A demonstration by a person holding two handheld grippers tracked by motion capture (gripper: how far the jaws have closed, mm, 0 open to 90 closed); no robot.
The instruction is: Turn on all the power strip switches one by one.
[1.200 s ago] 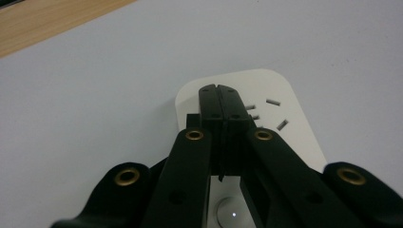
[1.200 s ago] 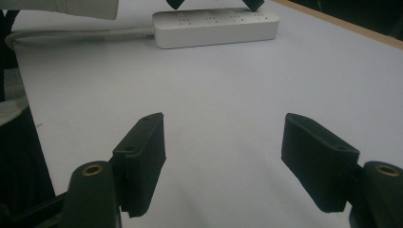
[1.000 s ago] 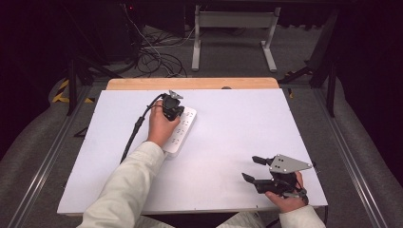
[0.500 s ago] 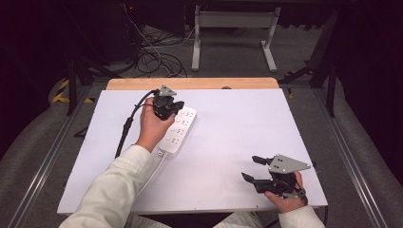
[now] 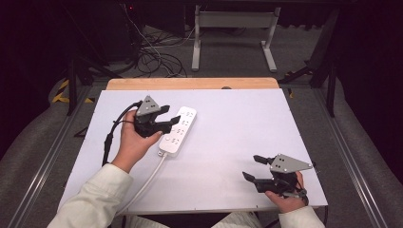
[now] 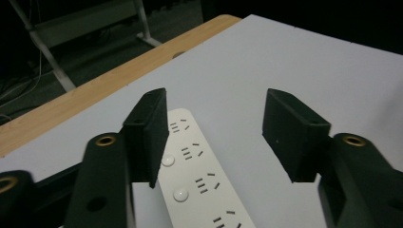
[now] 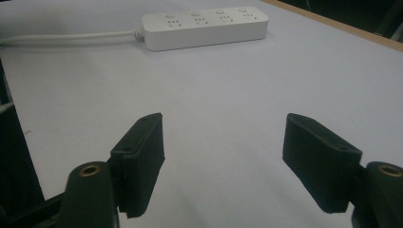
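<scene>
White power strip lies flat on the white table top, at about 10 o'clock from table centre in the high view, long axis running 1 o'clock to 7 o'clock. Its white cord leaves the near end and trails toward 7 o'clock, off the near table edge beside the left sleeve.

Left gripper is held just left of the strip, at the strip's 9 o'clock, tips pointing toward 3 o'clock over the strip's near half. Jaws have just been opening and now stand wide apart, nothing between the pads. In the left gripper view the strip shows below and between the jaws, nearer the left pad, sockets and two round buttons visible; pads look clear of it, gripper seems raised above the strip. Black cable loops from the gripper toward 7 o'clock along the left hand.

Right gripper sits near the table's 5 o'clock corner, well apart from the strip, tips pointing toward 9 o'clock, held by the right hand. Jaws apart, empty. Right gripper view: bare table between the pads, strip far off at 12 o'clock, cord going toward 9 o'clock.

Wooden edge runs along the table's far side at 12 o'clock.
</scene>
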